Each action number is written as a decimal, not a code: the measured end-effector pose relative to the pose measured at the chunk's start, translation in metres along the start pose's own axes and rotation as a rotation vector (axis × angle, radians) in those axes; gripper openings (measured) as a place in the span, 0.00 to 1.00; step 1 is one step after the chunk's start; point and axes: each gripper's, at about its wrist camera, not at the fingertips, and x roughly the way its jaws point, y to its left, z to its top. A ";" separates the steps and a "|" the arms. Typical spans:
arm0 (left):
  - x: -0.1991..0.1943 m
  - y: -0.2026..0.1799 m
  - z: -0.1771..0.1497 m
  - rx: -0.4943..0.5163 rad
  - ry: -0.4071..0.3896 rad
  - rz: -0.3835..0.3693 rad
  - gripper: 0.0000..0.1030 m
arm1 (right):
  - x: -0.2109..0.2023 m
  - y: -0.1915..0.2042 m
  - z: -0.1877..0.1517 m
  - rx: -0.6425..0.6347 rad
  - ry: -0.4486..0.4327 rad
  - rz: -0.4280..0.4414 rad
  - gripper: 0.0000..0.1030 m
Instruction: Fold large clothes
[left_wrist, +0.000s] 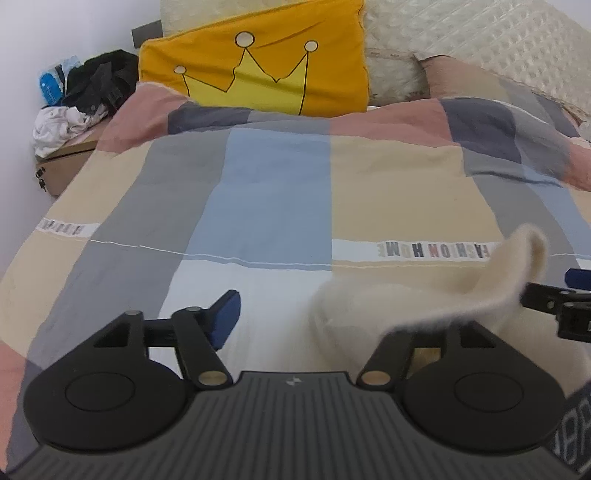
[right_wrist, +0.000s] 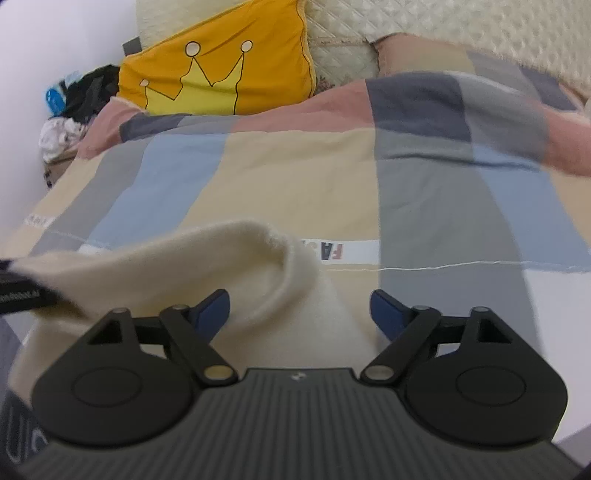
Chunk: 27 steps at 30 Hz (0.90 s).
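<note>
Both claws, left claw (left_wrist: 295, 314) and right claw (right_wrist: 300, 308), are being held apart; cream garment (right_wrist: 207, 258) edge is lying loose lower frame, bed (left_wrist: 258, 184) open beyond.

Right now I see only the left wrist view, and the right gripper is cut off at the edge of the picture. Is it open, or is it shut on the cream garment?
Observer: The right gripper is open. Its two blue pads stand wide apart and pinch nothing.
Operator: Where does the garment lie near it?
Observer: In the right wrist view the cream garment lies in a raised fold behind the left pad and spreads under the gap. The right pad is beside its edge, over the bedcover.
Operator: Does it touch my left gripper?
Observer: Yes. From that side, its far edge drapes over a black part of the left gripper.
</note>
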 end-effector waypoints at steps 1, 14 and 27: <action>-0.005 -0.001 0.000 0.002 0.001 -0.001 0.70 | -0.006 -0.001 0.000 0.006 -0.001 0.004 0.82; -0.073 -0.019 0.006 -0.089 0.019 -0.121 0.78 | -0.085 -0.001 -0.002 0.034 -0.044 0.032 0.82; -0.076 -0.021 0.002 -0.133 0.002 -0.087 0.78 | -0.087 0.006 -0.016 0.005 -0.084 0.071 0.82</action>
